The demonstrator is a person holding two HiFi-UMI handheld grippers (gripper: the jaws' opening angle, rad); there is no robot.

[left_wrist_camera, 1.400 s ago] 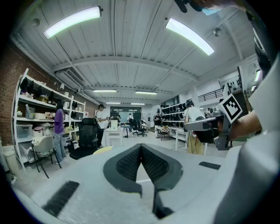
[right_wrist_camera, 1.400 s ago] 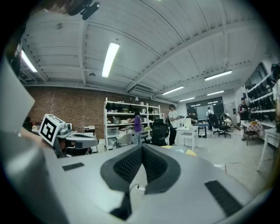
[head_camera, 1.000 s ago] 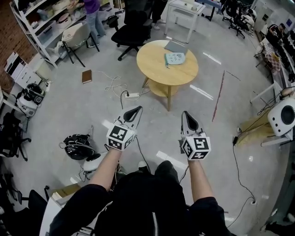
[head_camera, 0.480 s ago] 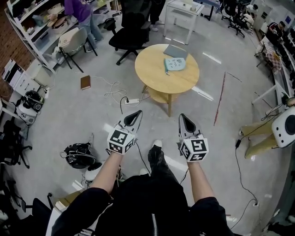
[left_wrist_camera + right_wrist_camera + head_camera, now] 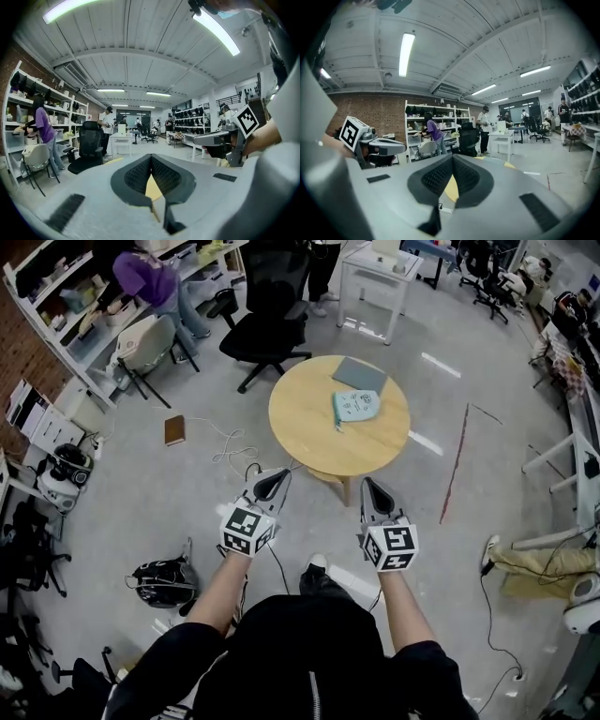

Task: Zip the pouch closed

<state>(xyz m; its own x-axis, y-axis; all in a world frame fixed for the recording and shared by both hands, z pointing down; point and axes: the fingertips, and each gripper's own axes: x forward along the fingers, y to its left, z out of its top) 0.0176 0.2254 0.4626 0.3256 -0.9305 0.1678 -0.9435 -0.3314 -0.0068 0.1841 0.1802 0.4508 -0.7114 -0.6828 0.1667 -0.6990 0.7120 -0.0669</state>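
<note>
A pale teal pouch [image 5: 355, 406] lies on the round wooden table [image 5: 309, 423], toward its far right side, beside a grey flat pad [image 5: 360, 376]. My left gripper [image 5: 279, 475] and right gripper [image 5: 367, 485] are held side by side over the floor just short of the table's near edge. Both point at the table and both are shut with nothing between the jaws. In the left gripper view the left gripper's tips [image 5: 151, 156] meet in front of the yellowish table top. The right gripper [image 5: 452, 157] looks the same in the right gripper view.
A black office chair [image 5: 272, 306] stands beyond the table, and a white side table [image 5: 375, 268] behind it. A power strip with cables [image 5: 239, 456] lies on the floor left of the table. A helmet [image 5: 161, 579] sits on the floor at the left. A person [image 5: 150, 282] stands at shelves.
Both grippers and I have moved forward toward the round table, which now lies much nearer and lower in the head view. Both grippers stay shut.
</note>
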